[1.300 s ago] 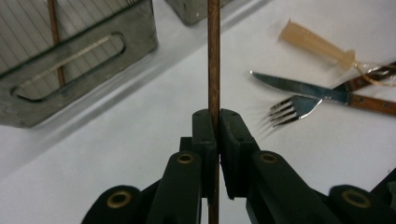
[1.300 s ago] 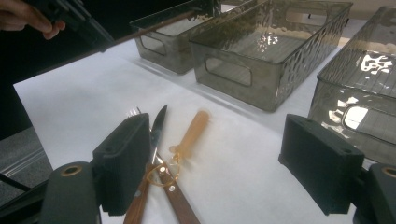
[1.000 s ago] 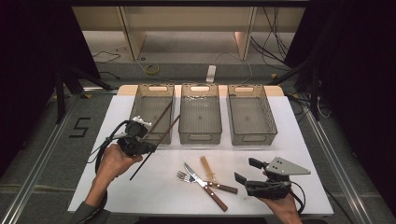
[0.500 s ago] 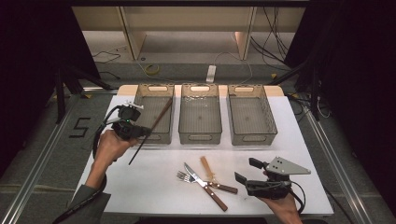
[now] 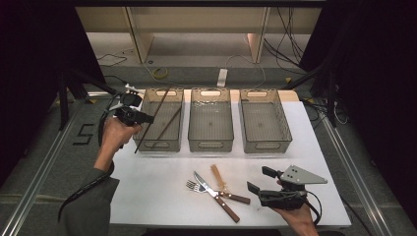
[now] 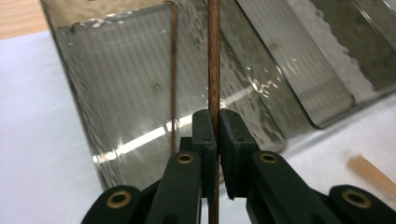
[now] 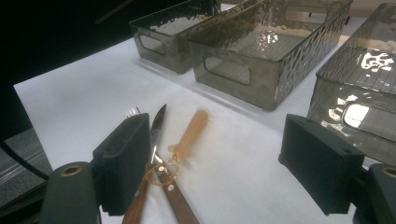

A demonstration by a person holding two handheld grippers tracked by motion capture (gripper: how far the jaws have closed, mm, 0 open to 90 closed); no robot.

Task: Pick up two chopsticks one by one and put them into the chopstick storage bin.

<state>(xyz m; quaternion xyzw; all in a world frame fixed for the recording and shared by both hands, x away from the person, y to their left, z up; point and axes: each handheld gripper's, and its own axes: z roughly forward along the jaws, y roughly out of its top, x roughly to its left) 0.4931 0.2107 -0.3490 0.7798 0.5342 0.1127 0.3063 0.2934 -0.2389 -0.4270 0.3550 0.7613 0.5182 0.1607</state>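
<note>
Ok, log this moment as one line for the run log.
left gripper: shut on chopstick, over left bin | second chopstick: in left bin | right gripper: open, near knife, fork

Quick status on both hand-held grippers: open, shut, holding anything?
Left hand-held gripper: shut on a dark chopstick, over the left bin.
Right hand-held gripper: open, holding nothing, near the cutlery.

my jaws: matt black plastic | chopstick (image 6: 214,56) in my left gripper (image 6: 214,122): dark brown wood, fine grain | bins (image 5: 211,124): smoky clear plastic, glossy, dimpled | table (image 5: 162,196): white, matt | knife (image 7: 159,122) blade: shiny metal
</note>
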